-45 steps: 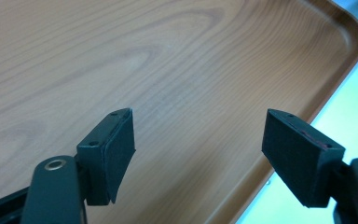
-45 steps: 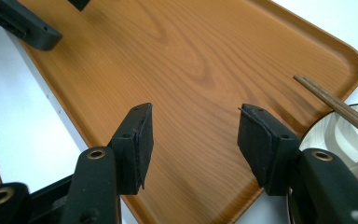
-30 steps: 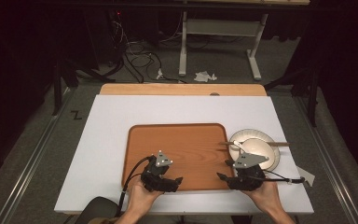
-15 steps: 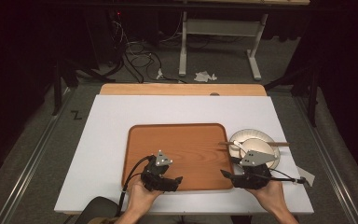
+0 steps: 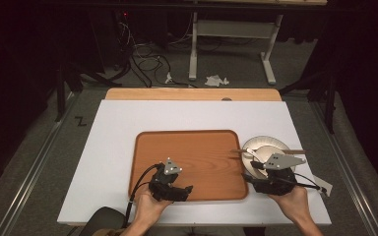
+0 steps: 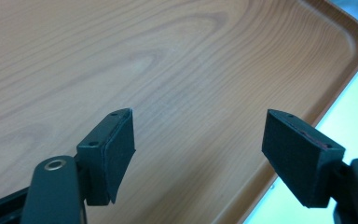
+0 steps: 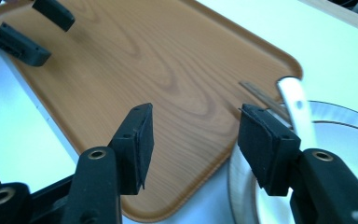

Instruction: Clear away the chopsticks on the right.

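Risk to the plate: we judge that our right gripper (image 5: 269, 178), with its jaws spread over the tray's near right corner, could knock the plate (image 5: 265, 147) just beside it if it swings sideways; the white spoon (image 7: 297, 109) lying in the plate would then slide or tip out.
Risk to the chopstick: a thin wooden stick (image 5: 267, 151), perhaps a chopstick, lies across the plate with its tip reaching over the tray rim; a careless pass could flick it off.
Risk to the tray: the wooden tray (image 5: 187, 142) is light-looking and smooth, so a push from either side may skate it across the white table (image 5: 118, 128).
Left gripper: our left gripper (image 5: 170, 184) is released, jaws wide apart and holding nothing, low over the tray's near left part.
Right gripper: also released, grasping nothing.
Tray relative to grippers: directly under both, its bare surface ahead of the left jaws.
Plate relative to right gripper: just ahead and to its right, touching the tray's edge or nearly so.
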A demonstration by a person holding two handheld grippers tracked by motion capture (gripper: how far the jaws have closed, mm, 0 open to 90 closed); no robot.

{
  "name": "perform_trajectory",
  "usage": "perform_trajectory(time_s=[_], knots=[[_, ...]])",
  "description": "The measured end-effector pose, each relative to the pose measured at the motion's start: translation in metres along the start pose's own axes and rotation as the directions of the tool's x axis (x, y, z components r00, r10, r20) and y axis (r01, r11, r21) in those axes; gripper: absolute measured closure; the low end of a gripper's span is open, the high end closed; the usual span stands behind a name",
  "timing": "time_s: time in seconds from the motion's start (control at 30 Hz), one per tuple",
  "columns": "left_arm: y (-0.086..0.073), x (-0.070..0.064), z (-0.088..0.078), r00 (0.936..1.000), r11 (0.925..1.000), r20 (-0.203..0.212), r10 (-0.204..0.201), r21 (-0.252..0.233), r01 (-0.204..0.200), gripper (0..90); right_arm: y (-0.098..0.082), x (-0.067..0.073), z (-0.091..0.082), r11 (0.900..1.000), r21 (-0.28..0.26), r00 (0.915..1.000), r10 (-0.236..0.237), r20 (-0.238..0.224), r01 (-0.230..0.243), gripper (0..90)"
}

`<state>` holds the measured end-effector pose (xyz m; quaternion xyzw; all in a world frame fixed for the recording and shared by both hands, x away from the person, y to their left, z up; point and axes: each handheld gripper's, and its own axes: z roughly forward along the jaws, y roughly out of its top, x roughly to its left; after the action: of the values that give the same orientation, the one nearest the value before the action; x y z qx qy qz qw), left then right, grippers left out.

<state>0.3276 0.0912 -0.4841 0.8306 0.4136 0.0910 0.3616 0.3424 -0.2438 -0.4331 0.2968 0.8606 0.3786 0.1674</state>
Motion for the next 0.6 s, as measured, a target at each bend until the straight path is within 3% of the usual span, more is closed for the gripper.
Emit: perform_trajectory(time_s=[0.2, 0.5, 0.6], knots=[[0.001, 0.001, -0.001, 1.0, 1.0, -0.002, -0.005, -0.008, 0.005, 25.4, 0.002, -0.012, -0.015, 0.999, -0.038, 0.9994, 0.03, 0.017, -0.03, 51.9], [0.001, 0.002, -0.004, 1.0, 0.9997, -0.007, -0.004, -0.023, 0.004, 26.4, 0.004, -0.03, -0.025, 0.999, -0.034, 0.9972, 0.044, 0.061, -0.042, 57.4], [0.001, 0.001, -0.002, 1.0, 0.9999, -0.003, -0.002, -0.014, 0.001, 26.5, 0.004, -0.04, -0.026, 0.996, -0.038, 0.9954, 0.081, 0.05, -0.079, 59.2]])
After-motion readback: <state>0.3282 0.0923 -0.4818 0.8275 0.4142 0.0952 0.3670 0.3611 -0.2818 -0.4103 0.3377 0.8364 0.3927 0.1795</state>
